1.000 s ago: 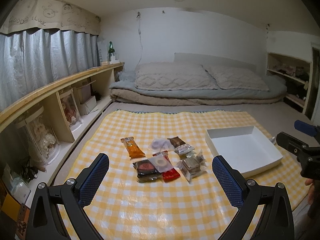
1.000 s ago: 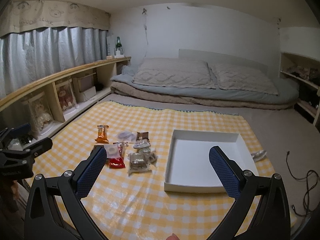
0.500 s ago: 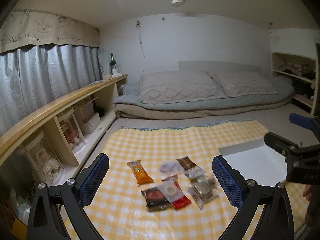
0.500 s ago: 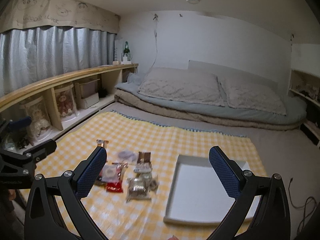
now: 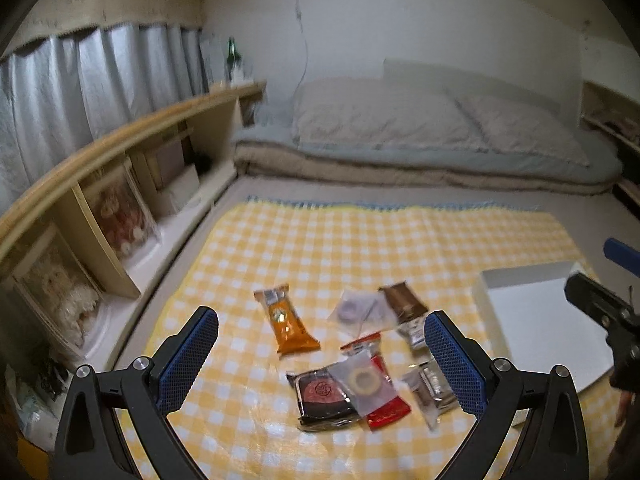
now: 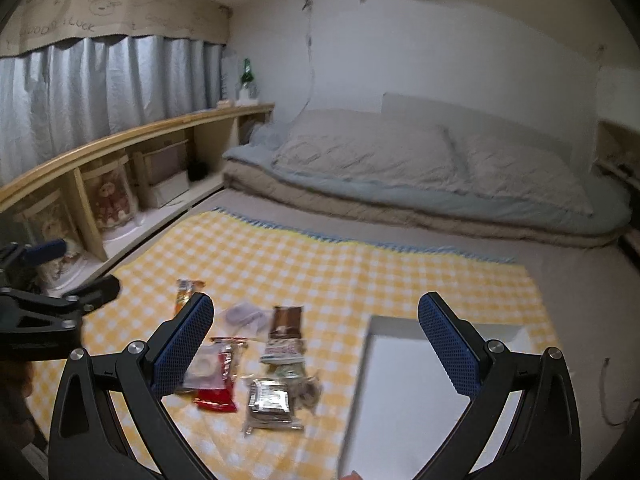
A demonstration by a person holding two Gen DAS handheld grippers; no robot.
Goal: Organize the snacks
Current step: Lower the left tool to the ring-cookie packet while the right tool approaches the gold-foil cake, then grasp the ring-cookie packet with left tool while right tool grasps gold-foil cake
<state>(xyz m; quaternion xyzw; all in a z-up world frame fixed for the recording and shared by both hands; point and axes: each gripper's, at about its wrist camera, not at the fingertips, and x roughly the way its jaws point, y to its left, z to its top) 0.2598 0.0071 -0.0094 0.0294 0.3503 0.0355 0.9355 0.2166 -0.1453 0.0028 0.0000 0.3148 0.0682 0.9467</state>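
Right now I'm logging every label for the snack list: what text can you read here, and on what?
"GOOD LUCK": hand-drawn on the curtain valance, partly blurred, among doodled animal faces.
Snack packets on the checked mat: print too blurred to read.
Green bottle on the shelf: label too small.
White tray: no text.

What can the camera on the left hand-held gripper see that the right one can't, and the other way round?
Only the left view shows the black packet whole. Only the right view shows the cable on the floor past the mat. Both show the open white box, the orange packet, the red packet, the checked mat and the bed.
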